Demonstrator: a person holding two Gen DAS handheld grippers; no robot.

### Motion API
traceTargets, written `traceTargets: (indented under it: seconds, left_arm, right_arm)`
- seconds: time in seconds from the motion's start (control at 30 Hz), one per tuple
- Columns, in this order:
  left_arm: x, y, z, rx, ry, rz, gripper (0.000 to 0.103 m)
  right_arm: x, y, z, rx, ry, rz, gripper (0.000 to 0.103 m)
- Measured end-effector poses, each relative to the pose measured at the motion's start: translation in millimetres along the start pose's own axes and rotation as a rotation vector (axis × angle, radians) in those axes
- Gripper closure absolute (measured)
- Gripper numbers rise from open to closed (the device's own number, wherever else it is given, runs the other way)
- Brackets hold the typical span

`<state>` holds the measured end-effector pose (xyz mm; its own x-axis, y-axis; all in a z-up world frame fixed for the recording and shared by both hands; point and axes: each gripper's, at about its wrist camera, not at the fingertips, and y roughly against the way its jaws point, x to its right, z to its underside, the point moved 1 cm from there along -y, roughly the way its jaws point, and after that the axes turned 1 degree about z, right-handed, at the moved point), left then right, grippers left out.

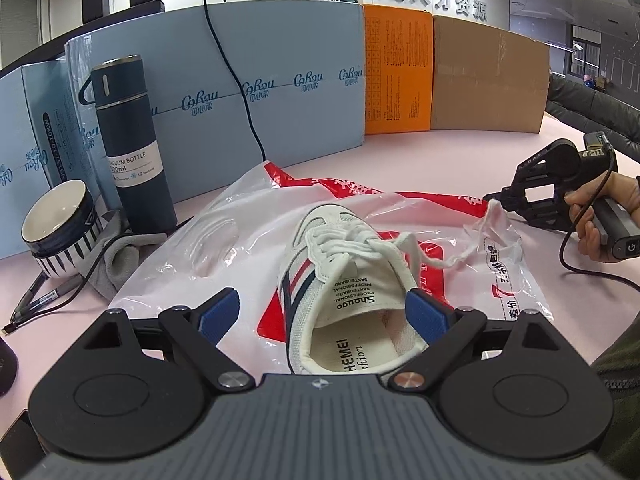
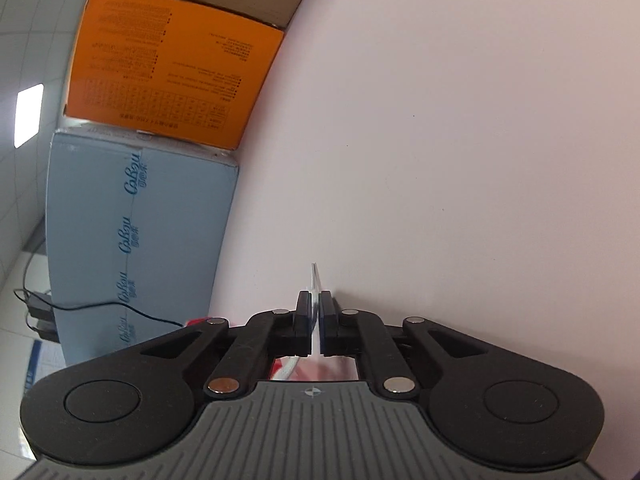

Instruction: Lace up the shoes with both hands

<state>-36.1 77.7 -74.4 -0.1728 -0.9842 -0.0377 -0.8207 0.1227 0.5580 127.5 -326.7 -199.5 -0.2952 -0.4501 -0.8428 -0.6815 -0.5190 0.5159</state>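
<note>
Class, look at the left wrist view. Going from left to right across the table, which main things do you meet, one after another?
striped bowl → dark blue vacuum bottle → white sneaker on the plastic bag → right gripper, shut at the bag's corner by the lace end.

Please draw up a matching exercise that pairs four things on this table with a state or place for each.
Things:
1. left gripper
2. right gripper
3. vacuum bottle
4. shoe

States or places:
A. lying on the plastic bag
B. jaws wide open
C. standing upright beside the bowl
D. jaws shut on the end of the white lace

Pairs: 1-B, 2-D, 3-C, 4-A
</note>
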Motion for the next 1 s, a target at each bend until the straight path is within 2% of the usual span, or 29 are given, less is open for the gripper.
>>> traceTargets:
  seconds: [0.23, 0.43, 0.5, 0.57, 0.63, 0.7, 0.77, 0.87, 0.93, 1.0]
  left_arm:
    - [-3, 1, 5, -0.006, 0.010, -0.004, 0.014]
    - [-5, 4, 7, 0.001, 0.012, -0.003, 0.014]
    - [-7, 4, 7, 0.001, 0.024, -0.002, 0.013]
    - [-8, 4, 7, 0.000, 0.036, 0.004, 0.013]
    - [-7, 3, 7, -0.003, 0.030, 0.015, 0.013]
    - [-6, 3, 7, -0.008, 0.018, 0.026, 0.013]
    - [-7, 5, 7, -0.005, 0.007, 0.034, 0.013]
    - [-9, 6, 5, -0.003, -0.010, 0.039, 0.013]
    - [-11, 6, 3, 0.002, -0.033, 0.033, 0.013]
    - [-12, 4, 1, 0.010, -0.065, 0.024, 0.013]
  right_arm:
    - [-22, -2, 9, 0.017, 0.151, 0.088, 0.097]
    - [-42, -15, 17, 0.056, 0.279, 0.115, 0.082]
    - [-51, -21, 22, 0.068, 0.385, 0.150, 0.083]
    - [-62, -27, 30, 0.078, 0.548, 0.203, 0.092]
    - [-70, -34, 41, 0.088, 0.754, 0.250, 0.095]
    - [-71, -31, 46, 0.081, 0.841, 0.258, 0.096]
    - [-73, -23, 38, 0.067, 0.785, 0.197, 0.096]
    - [-84, 2, 26, 0.060, 0.620, -0.044, 0.096]
    - [-99, 11, 25, -0.013, 0.515, -0.238, 0.096]
    - [-114, 15, 34, -0.096, 0.507, -0.350, 0.096]
